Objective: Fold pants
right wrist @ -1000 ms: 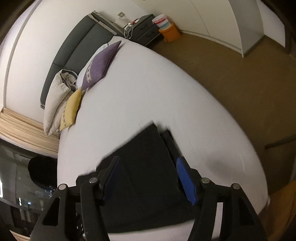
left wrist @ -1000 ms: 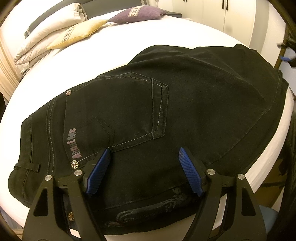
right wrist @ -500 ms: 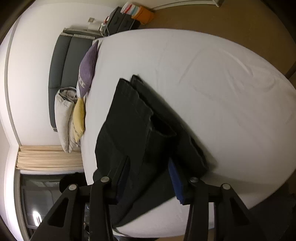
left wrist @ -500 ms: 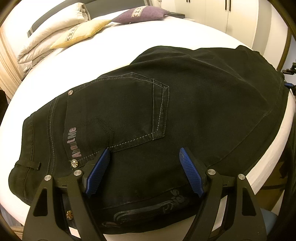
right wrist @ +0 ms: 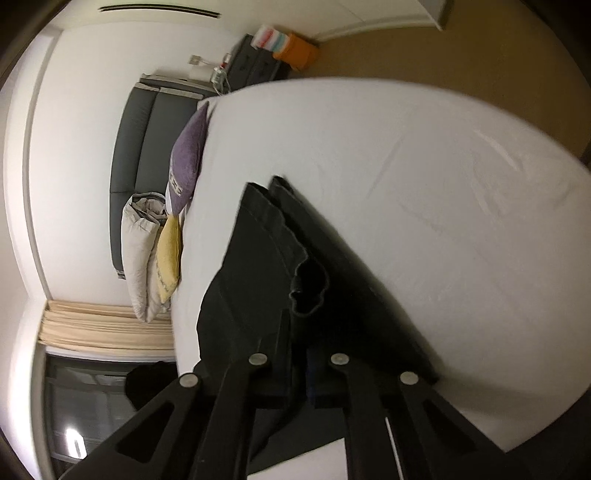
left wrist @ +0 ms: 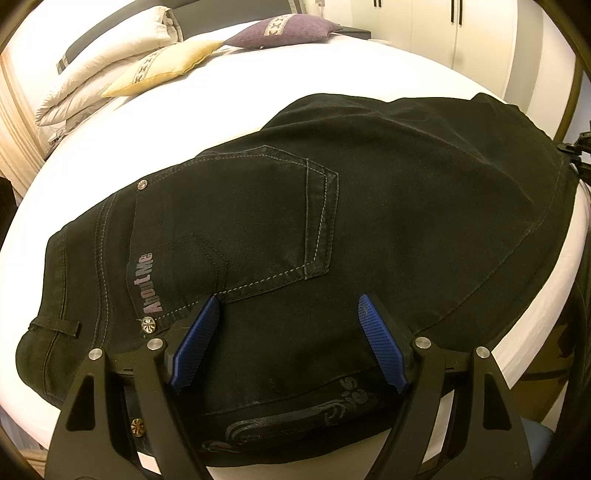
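Black pants (left wrist: 351,206) lie on a white bed (left wrist: 258,81), back pocket up, waistband at the left, a printed fold near the front edge. My left gripper (left wrist: 288,314) hovers open just above the seat area, blue pads wide apart, holding nothing. In the right wrist view the pants (right wrist: 251,266) lie with the leg cuffs toward the far end. My right gripper (right wrist: 299,343) is shut on the pants' leg fabric, which bunches up right in front of the jaws.
White, yellow (left wrist: 166,62) and purple (left wrist: 280,31) pillows lie at the head of the bed by a grey headboard (right wrist: 147,122). A nightstand and an orange bin (right wrist: 295,55) stand beyond. Wardrobe doors (left wrist: 458,33) are at the far right. Brown floor surrounds the bed.
My right gripper swung over the pant legs and closed on the fabric; it was open earlier. My left gripper stayed open, nearly still over the seat.
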{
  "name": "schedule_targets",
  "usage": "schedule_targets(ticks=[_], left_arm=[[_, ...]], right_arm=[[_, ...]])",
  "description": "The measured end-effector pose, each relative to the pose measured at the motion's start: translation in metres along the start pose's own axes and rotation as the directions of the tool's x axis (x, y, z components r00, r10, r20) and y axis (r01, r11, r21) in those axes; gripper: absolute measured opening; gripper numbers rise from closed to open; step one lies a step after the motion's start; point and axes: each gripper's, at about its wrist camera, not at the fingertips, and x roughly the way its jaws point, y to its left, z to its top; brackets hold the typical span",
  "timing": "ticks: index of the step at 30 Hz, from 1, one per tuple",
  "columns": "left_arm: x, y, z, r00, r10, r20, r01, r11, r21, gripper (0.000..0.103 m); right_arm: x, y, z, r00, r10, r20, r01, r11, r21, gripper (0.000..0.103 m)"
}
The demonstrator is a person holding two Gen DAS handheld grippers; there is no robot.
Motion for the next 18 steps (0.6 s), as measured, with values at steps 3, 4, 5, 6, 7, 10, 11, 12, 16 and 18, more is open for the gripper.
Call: schedule_targets(ticks=[3,4,5,6,7,10,11,12,16,18], left_arm=[[-0.001,-0.002,0.001,1.000,0.010,0.000,-0.010,1.000,-0.009,0.078],[-0.002,-0.002,0.002,1.000,0.016,-0.002,-0.016,1.000,-0.012,0.078],[-0.003,-0.003,0.002,1.000,0.020,-0.004,-0.020,1.000,-0.013,0.078],[-0.003,-0.004,0.003,1.000,0.022,-0.005,-0.022,1.000,-0.012,0.078],[-0.004,-0.005,0.004,1.000,0.024,-0.004,-0.024,1.000,-0.009,0.078],[-0.003,-0.007,0.004,1.000,0.027,0.002,-0.027,1.000,-0.004,0.078],[-0.004,-0.007,0.003,1.000,0.025,0.004,-0.025,1.000,-0.003,0.078],[-0.004,-0.006,0.003,1.000,0.024,0.003,-0.024,1.000,-0.001,0.078],[-0.006,-0.007,0.005,1.000,0.023,-0.016,-0.023,1.000,0.020,0.078],[-0.004,-0.009,0.008,1.000,0.017,-0.021,-0.017,1.000,0.025,0.078]], right_arm=[[-0.014,0.010,-0.004,0.998,0.000,0.059,0.002,1.000,-0.030,0.005],[-0.020,0.016,-0.007,0.997,0.004,0.076,-0.001,0.999,-0.044,0.005],[-0.025,0.020,-0.009,0.996,0.002,0.091,0.003,0.998,-0.058,0.005],[-0.029,0.023,-0.011,0.995,0.000,0.103,0.006,0.998,-0.066,0.005],[-0.033,0.022,-0.014,0.993,-0.005,0.116,0.013,0.998,-0.067,0.005],[-0.023,-0.009,-0.017,0.994,-0.050,0.098,0.049,0.999,0.013,0.005],[-0.018,-0.019,-0.019,0.994,-0.060,0.090,0.057,0.998,0.039,0.004],[-0.016,-0.029,-0.023,0.995,-0.049,0.090,0.044,0.997,0.063,0.003],[-0.034,-0.008,-0.031,0.988,-0.043,0.147,0.043,0.999,0.009,0.003],[-0.036,0.000,-0.029,0.986,-0.044,0.161,0.047,0.999,-0.020,0.003]])
